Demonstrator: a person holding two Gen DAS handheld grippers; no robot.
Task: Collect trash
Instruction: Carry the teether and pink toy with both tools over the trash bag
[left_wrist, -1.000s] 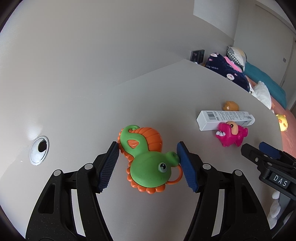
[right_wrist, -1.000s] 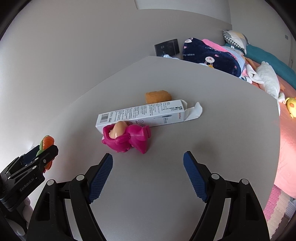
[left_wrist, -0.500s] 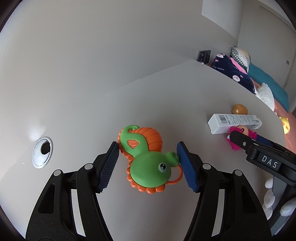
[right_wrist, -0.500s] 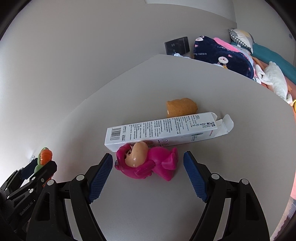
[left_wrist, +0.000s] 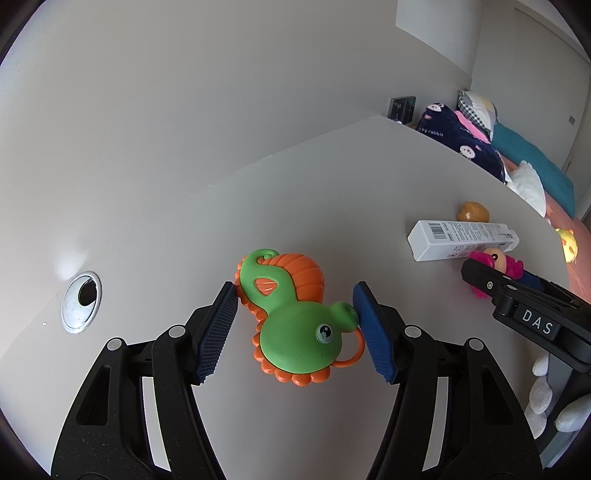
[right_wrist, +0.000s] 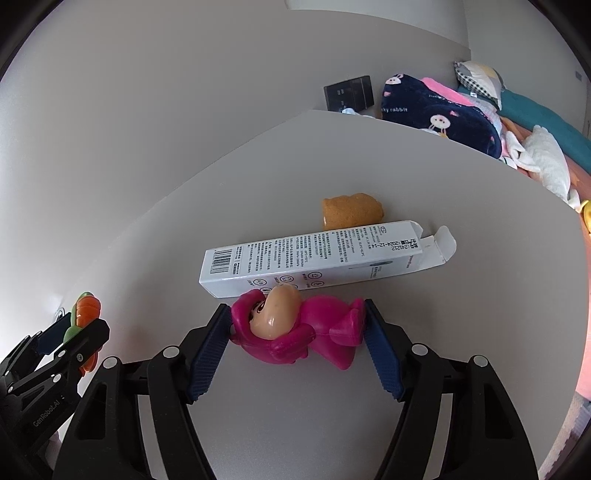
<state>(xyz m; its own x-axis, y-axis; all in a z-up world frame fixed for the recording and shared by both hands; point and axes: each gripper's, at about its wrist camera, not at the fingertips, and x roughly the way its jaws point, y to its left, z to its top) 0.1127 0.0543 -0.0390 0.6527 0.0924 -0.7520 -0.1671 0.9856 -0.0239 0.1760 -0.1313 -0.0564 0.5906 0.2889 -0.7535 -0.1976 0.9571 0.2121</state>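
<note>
Toys fill both grips: left gripper (left_wrist: 293, 330) pinches a green-and-orange plastic seahorse toy (left_wrist: 295, 319) at lower centre; right gripper (right_wrist: 297, 345) brackets a magenta plastic doll (right_wrist: 299, 334), contact uncertain. White open-flapped cardboard box (right_wrist: 314, 260), probably the trash, lies mid-frame, risking being missed.

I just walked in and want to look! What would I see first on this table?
First, the bright green and orange seahorse toy, lying on the grey table between the left gripper's blue fingers. Next, the pink doll between the right gripper's fingers, with a long white box right behind it, its end flap open. A small orange-brown toy lies just past the box.
</note>
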